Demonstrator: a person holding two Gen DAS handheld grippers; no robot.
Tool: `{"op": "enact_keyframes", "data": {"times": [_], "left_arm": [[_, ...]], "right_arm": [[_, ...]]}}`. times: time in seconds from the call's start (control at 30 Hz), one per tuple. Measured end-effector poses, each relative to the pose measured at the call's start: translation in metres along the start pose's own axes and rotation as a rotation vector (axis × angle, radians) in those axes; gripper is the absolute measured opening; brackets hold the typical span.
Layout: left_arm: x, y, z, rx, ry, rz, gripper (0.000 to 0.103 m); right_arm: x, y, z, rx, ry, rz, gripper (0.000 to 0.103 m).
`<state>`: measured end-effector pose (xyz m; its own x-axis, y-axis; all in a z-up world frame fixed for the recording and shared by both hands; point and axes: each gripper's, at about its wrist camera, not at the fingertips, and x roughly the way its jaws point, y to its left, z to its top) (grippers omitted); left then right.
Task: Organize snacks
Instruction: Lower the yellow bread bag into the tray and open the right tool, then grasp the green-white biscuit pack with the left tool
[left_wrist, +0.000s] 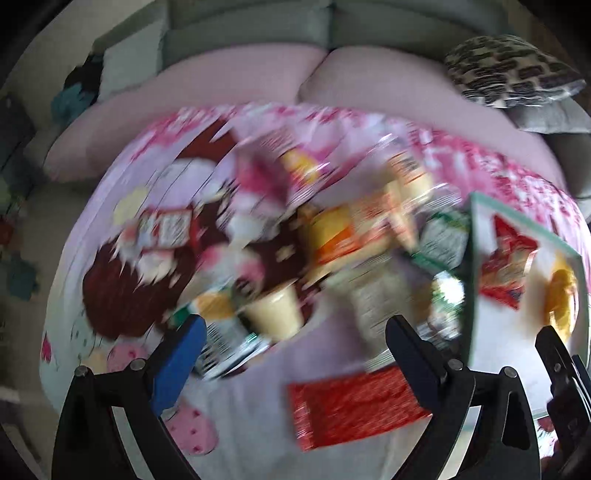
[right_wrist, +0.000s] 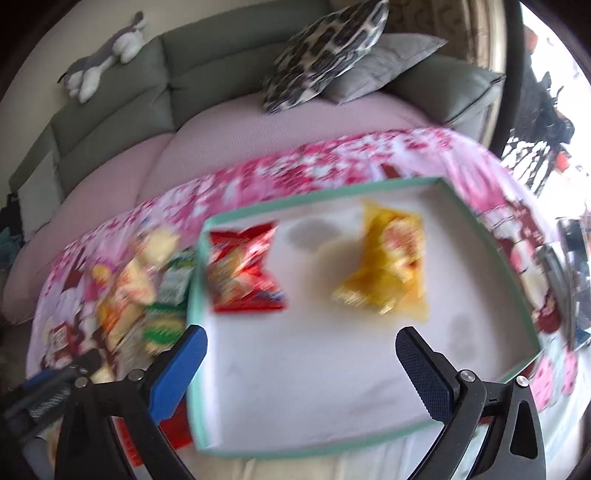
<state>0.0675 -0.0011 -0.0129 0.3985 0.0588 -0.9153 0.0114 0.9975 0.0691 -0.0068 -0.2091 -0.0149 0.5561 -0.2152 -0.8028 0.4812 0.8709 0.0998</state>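
Blurred snack packets (left_wrist: 332, 229) lie heaped on a pink patterned cloth (left_wrist: 480, 162). My left gripper (left_wrist: 295, 343) hangs open above the heap's near edge, with nothing between its fingers. Below it lie a cream cup (left_wrist: 273, 314) and a flat red packet (left_wrist: 354, 406). To the right stands a white tray with a teal rim (right_wrist: 317, 192). It holds a red packet (right_wrist: 243, 269) and a yellow packet (right_wrist: 388, 273). My right gripper (right_wrist: 301, 343) is open and empty over the tray's near half. The tray rim (left_wrist: 474, 258) also shows in the left wrist view.
A sofa with grey-green back cushions (right_wrist: 221, 55) and a pink seat cover (right_wrist: 229, 136) runs behind the cloth. A leopard-print pillow (right_wrist: 325, 51), a grey pillow (right_wrist: 384, 62) and a plush toy (right_wrist: 107, 48) rest on it. Dark objects (right_wrist: 569, 258) lie right of the tray.
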Motion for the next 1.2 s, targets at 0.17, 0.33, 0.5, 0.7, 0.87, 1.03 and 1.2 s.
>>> {"op": "enact_keyframes", "data": {"times": [0.17,0.33,0.5,0.7,0.87,1.03,1.2], "left_arm": [[0.003,0.041,-0.009,-0.099,0.034,-0.002,0.098],[0.005,0.073,-0.016,-0.159,0.054,-0.016,0.098],[0.013,0.102,-0.019,-0.224,0.078,-0.019,0.098],[0.033,0.115,-0.016,-0.266,0.123,-0.030,0.098],[0.046,0.115,-0.010,-0.292,0.156,-0.081,0.097],[0.049,0.110,-0.001,-0.292,0.149,-0.112,0.097],[0.061,0.098,0.010,-0.272,0.157,-0.122,0.077]], "right_arm": [[0.000,0.043,-0.016,-0.092,0.062,0.048,0.103],[0.006,0.081,-0.032,-0.156,0.145,0.119,0.103],[0.010,0.102,-0.045,-0.181,0.202,0.150,0.103],[0.016,0.109,-0.050,-0.192,0.210,0.112,0.103],[0.019,0.108,-0.049,-0.195,0.205,0.083,0.103],[0.023,0.106,-0.049,-0.197,0.210,0.076,0.103],[0.026,0.103,-0.048,-0.193,0.212,0.069,0.103]]}}
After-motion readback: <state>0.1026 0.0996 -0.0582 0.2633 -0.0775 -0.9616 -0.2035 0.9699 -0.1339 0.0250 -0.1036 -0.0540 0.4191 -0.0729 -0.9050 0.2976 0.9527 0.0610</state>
